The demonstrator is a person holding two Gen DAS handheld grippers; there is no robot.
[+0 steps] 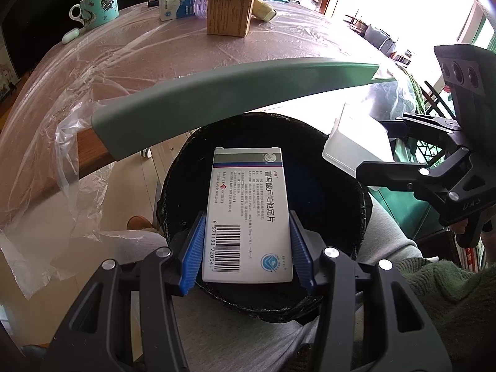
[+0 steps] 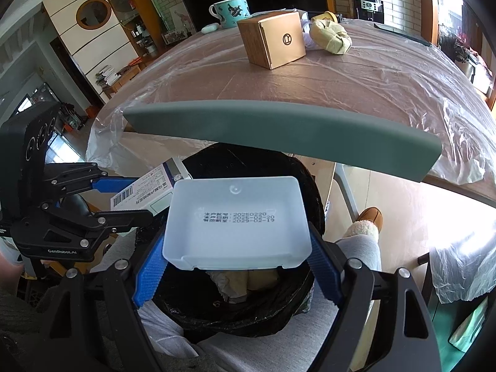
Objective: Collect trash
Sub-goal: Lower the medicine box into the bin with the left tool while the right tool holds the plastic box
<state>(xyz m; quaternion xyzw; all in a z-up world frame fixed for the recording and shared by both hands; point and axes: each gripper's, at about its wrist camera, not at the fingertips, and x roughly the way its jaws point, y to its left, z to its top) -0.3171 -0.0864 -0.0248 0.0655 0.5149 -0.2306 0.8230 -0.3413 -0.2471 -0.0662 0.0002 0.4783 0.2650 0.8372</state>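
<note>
You have both grippers poised over the black-lined bin that sits between your knees just below the table's grey edge strip, and that placement makes sense: anything you let go of here falls straight into the bag rather than onto the floor. Your left gripper has its blue pads clamped on the long sides of one white medicine box, held flat with the barcode up and its far end reaching over the bin's mouth. Your right gripper holds its jaws wider because its load is broader: one white plastic tray, open side down with the printed date facing up, pinched at its near corners and hanging above the crumpled waste already in the bin. So you carry two pieces of trash, one per hand, both directly above the single bin. Judging by this, the collecting step is nearly done and the release is what remains; the tray is light and may catch the rim if it tips. Back on the plastic-covered table you can count one wooden box, one teal mug, one yellowish wrapped bundle and one small white case, all well apart from the bin.
</note>
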